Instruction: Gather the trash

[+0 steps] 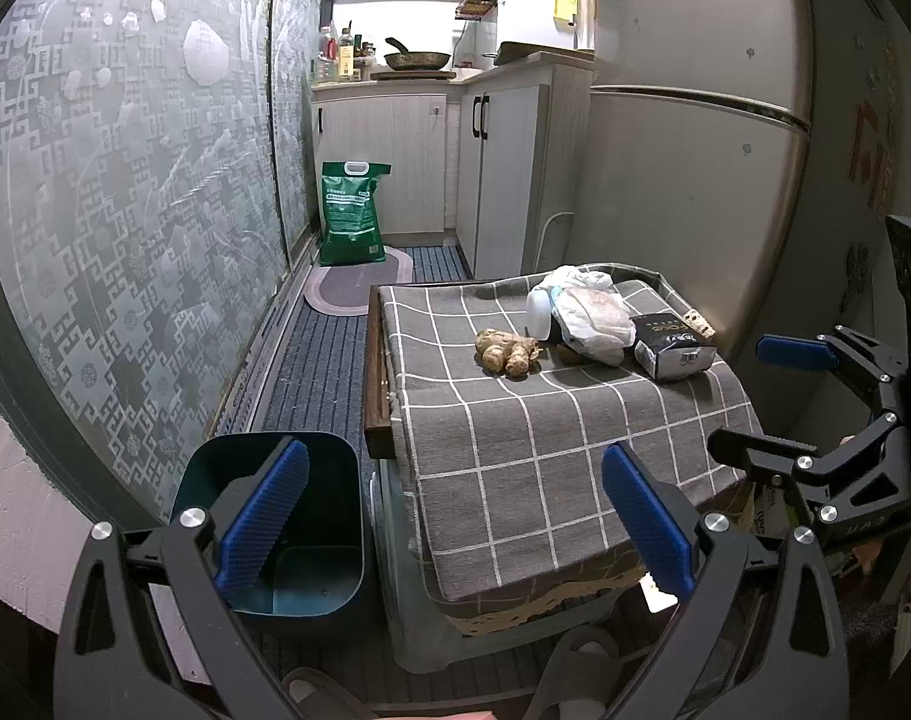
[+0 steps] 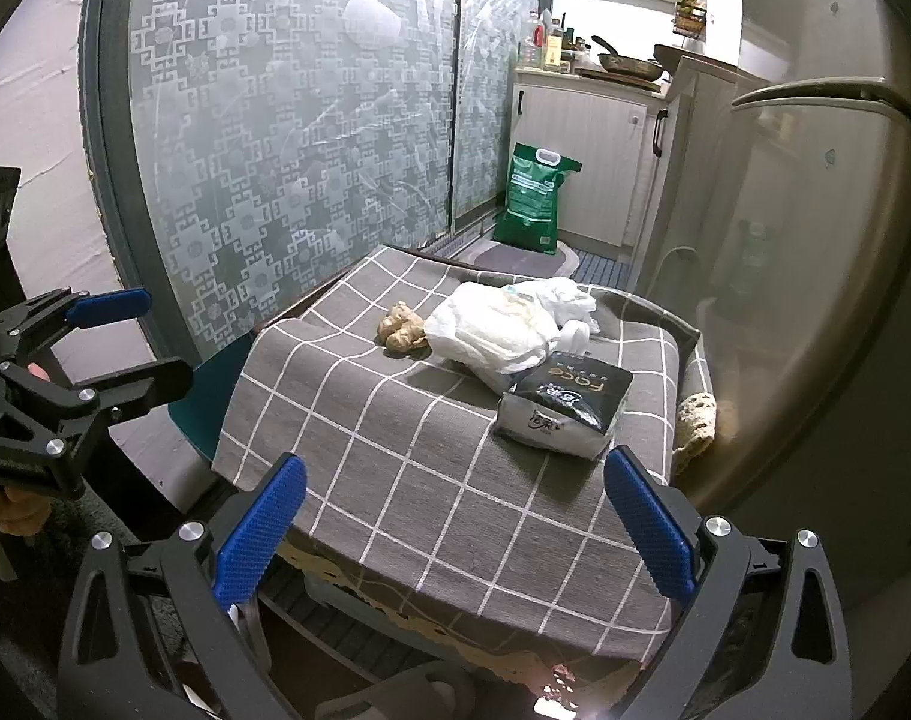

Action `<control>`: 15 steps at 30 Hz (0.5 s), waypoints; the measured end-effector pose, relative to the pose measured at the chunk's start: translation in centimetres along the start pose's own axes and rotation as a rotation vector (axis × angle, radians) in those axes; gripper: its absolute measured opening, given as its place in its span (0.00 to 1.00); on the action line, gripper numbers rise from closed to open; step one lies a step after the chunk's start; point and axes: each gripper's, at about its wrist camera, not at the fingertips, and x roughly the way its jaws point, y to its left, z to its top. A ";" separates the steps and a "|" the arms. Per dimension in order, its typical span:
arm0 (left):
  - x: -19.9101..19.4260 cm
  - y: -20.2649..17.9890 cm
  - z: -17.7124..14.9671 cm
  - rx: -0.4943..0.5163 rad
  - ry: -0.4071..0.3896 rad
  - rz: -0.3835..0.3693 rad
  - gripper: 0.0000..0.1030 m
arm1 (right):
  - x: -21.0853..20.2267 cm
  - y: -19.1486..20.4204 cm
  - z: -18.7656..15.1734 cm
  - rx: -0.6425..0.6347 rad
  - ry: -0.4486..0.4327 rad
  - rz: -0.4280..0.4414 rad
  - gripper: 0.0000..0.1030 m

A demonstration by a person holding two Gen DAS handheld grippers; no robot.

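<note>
Left wrist view – bin [image 1: 287,540] looks empty, ginger [image 1: 509,351], diaper [image 1: 593,318] & pack [image 1: 674,345] on surface [image 1: 515,450], both tools [image 1: 455,522] [image 2: 455,522] wide apart w/ nothing held.

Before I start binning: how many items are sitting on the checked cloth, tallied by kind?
Ginger root: 1
White crumpled plastic bag: 1
White bottle, partly hidden by the bag: 1
Black tissue pack: 1
Total: 4
</note>
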 end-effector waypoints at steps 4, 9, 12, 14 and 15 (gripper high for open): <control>0.0 0.0 0.0 -0.002 0.000 0.001 0.97 | 0.0 0.1 0.0 0.001 0.000 -0.001 0.97; 0.0 0.0 0.0 0.000 -0.002 0.000 0.97 | 0.0 0.0 0.0 0.000 0.001 0.000 0.97; 0.0 0.0 0.0 -0.001 0.000 0.000 0.97 | 0.0 0.0 0.0 0.000 0.000 -0.001 0.97; 0.0 0.0 -0.1 -0.001 0.001 0.001 0.97 | 0.0 0.1 0.0 0.001 -0.001 0.000 0.97; 0.0 0.0 -0.1 -0.001 0.001 0.001 0.97 | 0.0 0.1 0.0 0.001 -0.001 -0.001 0.97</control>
